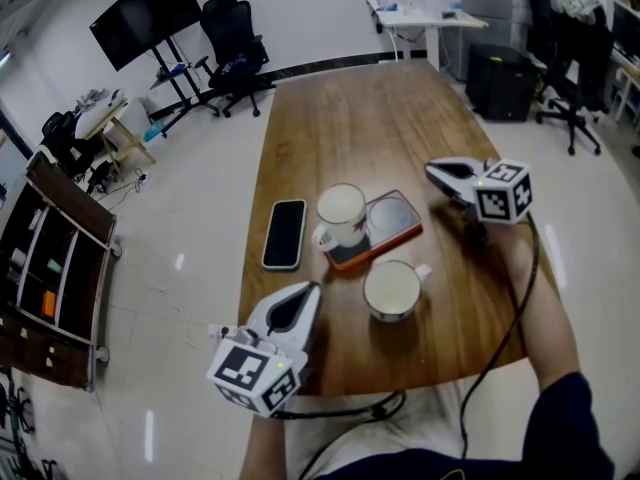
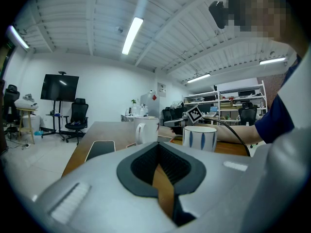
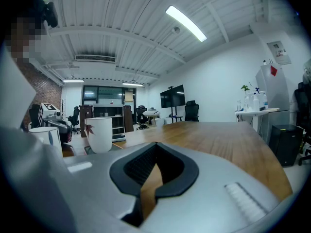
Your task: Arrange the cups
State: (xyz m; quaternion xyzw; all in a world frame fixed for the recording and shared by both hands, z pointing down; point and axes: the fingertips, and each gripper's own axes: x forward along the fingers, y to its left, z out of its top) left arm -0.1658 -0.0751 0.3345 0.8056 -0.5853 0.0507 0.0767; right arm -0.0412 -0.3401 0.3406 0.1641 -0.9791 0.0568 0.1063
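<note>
Two cups on a wooden table [image 1: 340, 118], twd its near end. Far cup [image 1: 341, 213]: white, upright, handle twd the left, small red leaf mark on the side (right gripper view). It stands on the left end of a flat orange-edged device [image 1: 392, 226] lying screen up. Near cup [image 1: 392, 289]: white w/ blue vertical stripes (left gripper view), upright, handle twd upper right. It sits on bare wood just in front of the device, apart from the far cup. Insides of both pale; contents can't tell. Black phone [image 1: 285, 233] lies flat left of the far cup, near the table's left edge, not touching the cup. Left gripper [image 1: 312, 290] at the table's near-left edge, left of the near cup, pointing across the table. Its jaws are closed together, nothing btwn them. Right gripper [image 1: 432, 171] over the table's right side, right of the device, tips twd the cups. Its jaws are closed too, and empty. Neither gripper touches a cup. Black cable [image 1: 500, 338] runs from the right gripper along the forearm, past a dark blue sleeve [image 1: 560, 418]. Beyond the table: pale glossy floor, black office chair [image 1: 232, 43], dark screen on a stand [image 1: 145, 13], white desk [image 1: 425, 13] by the back wall. Brown shelf unit [image 1: 50, 268] at far left.
</note>
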